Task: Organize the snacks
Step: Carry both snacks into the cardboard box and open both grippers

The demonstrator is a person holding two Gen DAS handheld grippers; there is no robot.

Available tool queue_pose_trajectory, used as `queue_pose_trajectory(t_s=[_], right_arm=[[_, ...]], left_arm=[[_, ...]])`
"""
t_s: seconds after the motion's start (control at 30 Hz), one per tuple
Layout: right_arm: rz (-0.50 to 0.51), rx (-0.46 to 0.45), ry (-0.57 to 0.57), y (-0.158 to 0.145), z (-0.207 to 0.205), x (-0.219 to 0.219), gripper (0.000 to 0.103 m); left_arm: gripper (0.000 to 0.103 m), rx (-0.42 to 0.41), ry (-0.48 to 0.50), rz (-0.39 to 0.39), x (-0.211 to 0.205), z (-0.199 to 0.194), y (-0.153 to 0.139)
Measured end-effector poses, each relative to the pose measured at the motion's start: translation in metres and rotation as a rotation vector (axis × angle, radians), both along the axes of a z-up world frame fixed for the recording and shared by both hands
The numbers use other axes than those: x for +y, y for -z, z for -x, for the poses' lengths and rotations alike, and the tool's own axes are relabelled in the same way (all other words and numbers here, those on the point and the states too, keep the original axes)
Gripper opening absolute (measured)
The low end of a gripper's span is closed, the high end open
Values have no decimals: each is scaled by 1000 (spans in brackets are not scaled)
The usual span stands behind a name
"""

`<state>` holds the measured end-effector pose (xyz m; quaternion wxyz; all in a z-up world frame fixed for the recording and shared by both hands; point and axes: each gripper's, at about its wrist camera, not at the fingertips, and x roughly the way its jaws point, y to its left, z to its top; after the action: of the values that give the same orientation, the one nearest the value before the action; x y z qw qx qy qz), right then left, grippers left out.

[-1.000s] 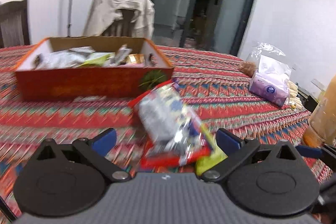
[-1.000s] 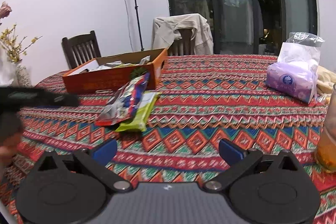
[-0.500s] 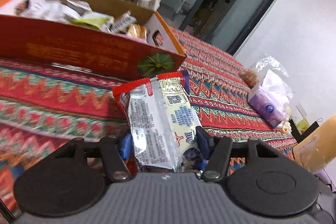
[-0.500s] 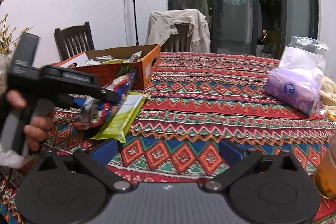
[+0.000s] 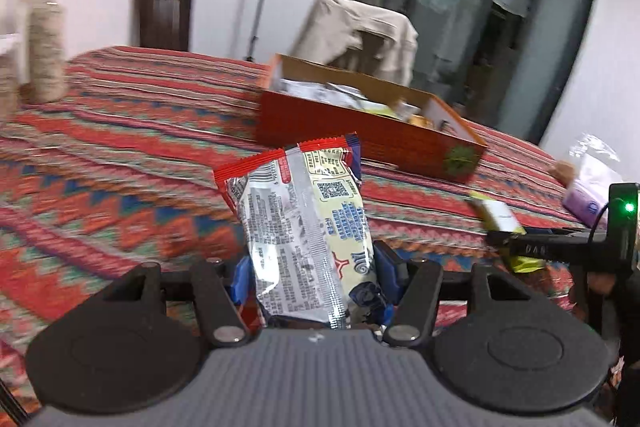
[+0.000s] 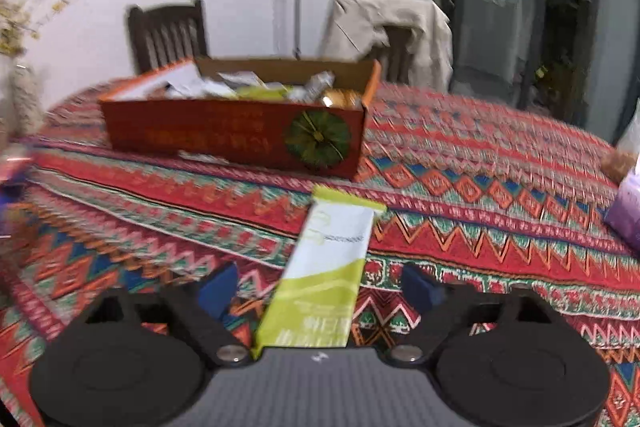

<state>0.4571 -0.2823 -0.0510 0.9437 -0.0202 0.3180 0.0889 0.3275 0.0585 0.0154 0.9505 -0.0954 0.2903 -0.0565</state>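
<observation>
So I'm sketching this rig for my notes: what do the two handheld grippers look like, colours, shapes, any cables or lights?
Both match: the left gripper and right gripper each have a ribbed grey body, two round black discs, black linkage arms with silver pivot pins, and blue finger pads. Seen from the left wrist view, the right gripper is a slim black bar carrying a black module with a green light and a thin black cable.
</observation>
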Motion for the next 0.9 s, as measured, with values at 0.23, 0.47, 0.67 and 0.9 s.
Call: queue_pose_trajectory(t_s=[0.23, 0.47, 0.67, 0.9], right_arm=[[-81, 6, 17, 2, 21, -1, 39], [-115, 3, -10, -5, 84, -6, 38], [-134, -26, -1, -18, 108, -22, 38], [-152, -19, -41, -19, 105, -30, 37]], left_arm=[[61, -15, -28, 3, 16, 31, -2], [61, -34, 24, 10, -1, 48, -4], [61, -66, 59, 1, -19, 53, -14], [61, -68, 111, -15, -40, 24, -23]])
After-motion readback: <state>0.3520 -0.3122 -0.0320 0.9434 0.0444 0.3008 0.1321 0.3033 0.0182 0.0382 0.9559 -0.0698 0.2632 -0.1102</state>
